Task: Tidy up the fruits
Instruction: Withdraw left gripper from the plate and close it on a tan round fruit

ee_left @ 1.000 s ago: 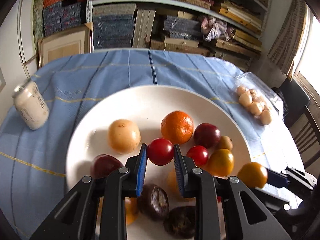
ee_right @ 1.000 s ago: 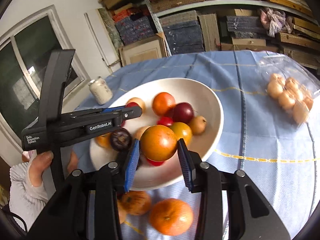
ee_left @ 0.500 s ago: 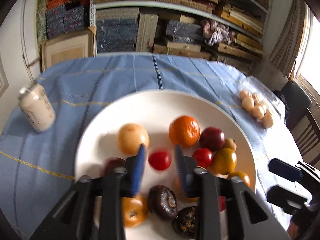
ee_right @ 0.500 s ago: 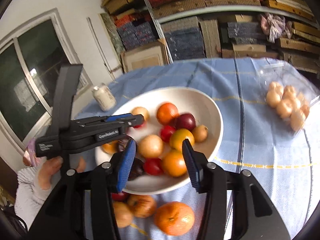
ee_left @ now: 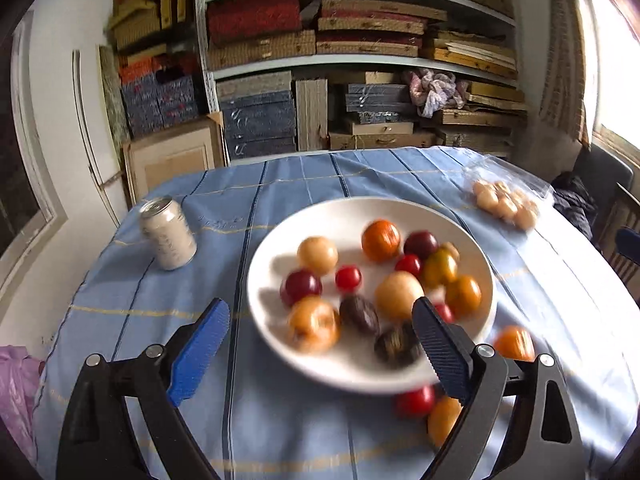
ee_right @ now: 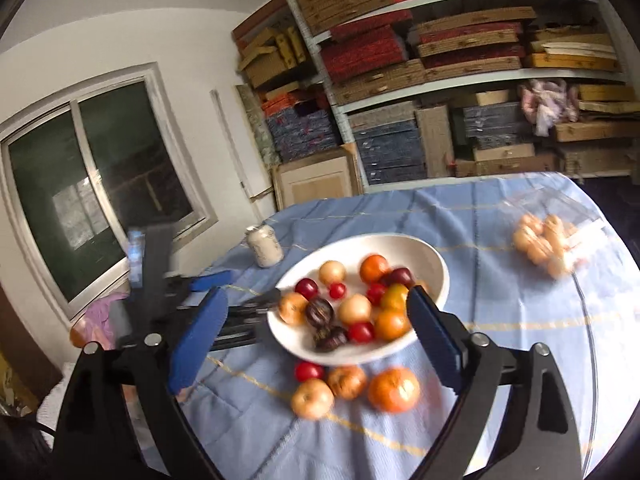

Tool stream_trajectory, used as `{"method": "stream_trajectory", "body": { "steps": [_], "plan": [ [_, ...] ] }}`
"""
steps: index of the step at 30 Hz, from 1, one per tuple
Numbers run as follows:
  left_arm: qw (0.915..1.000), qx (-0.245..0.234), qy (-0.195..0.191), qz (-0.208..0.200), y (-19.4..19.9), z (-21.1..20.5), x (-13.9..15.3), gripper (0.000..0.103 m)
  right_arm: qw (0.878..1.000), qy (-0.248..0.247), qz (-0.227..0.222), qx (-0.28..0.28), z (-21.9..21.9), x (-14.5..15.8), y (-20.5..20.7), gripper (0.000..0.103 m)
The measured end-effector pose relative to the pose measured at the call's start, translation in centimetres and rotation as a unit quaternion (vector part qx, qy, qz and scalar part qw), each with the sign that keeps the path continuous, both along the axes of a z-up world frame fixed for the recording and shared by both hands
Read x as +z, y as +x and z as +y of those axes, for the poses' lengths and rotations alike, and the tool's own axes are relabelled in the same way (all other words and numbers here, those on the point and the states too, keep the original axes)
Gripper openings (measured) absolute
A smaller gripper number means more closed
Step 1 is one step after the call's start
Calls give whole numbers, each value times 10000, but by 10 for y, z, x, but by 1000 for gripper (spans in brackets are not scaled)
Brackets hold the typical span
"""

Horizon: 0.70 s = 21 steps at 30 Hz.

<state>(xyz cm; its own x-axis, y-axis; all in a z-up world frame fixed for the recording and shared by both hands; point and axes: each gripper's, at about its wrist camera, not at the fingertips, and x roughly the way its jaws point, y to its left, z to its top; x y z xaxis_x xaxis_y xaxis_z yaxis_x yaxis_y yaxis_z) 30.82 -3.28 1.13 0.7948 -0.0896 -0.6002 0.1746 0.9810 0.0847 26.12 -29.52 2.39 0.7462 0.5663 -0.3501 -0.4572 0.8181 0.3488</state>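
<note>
Blue checked tablecloth (ee_left: 304, 184) covering the whole table, carrying everything else. White bowl (ee_left: 352, 208) sitting near the middle of it, holding a mixed heap of fruit: an orange (ee_left: 380, 234) at the far side, pale round fruits, red tomatoes, a small red tomato (ee_left: 348, 278) near the centre, and two dark wrinkled fruits (ee_left: 359, 314) at the near rim. Lying loose on the cloth just in front of the bowl in the right wrist view: a large orange (ee_right: 394, 389), two pale yellow fruits (ee_right: 312, 398) and one red tomato (ee_right: 308, 371). Resting well apart at the far right, a clear bag of small pale fruits (ee_left: 505, 202). Standing upright left of the bowl, a pale drink can (ee_left: 168, 233). Left gripper (ee_left: 320, 344) hanging before the bowl's near rim, jaws having just been opening, now spread wide, gripping nothing. Right gripper (ee_right: 316, 328) likewise having just been opening, standing wide apart, framing the bowl, clamping nothing.
</note>
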Motion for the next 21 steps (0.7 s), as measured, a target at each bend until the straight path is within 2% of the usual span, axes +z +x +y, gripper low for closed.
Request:
{"method": "stream_trajectory", "body": {
  "steps": [3, 5, 9, 15, 17, 21],
  "plan": [
    [9997, -117, -213, 104, -22, 3, -14, 93, 9988, 365, 299, -142, -18, -30, -13, 92],
    [9989, -170, -398, 201, -31, 5, -27, 93, 9949, 692, 672, -295, -33, -55, -12, 93],
    [9988, -192, -293, 353, -32, 2, -43, 93, 9853, 1063, 1260, -444, -49, -81, -1, 93],
    [9972, -503, -353, 435, -39, -11, -49, 93, 9879, 925, 1149, -482, -51, -82, -2, 96],
    [9971, -623, -284, 344, -44, -19, -47, 93, 9882, 841, 1095, -658, -53, -81, -3, 96],
    [9958, -872, 17, 287, -50, -43, -50, 93, 9839, 940, 1326, -748, -59, -89, 5, 96]
  ]
}}
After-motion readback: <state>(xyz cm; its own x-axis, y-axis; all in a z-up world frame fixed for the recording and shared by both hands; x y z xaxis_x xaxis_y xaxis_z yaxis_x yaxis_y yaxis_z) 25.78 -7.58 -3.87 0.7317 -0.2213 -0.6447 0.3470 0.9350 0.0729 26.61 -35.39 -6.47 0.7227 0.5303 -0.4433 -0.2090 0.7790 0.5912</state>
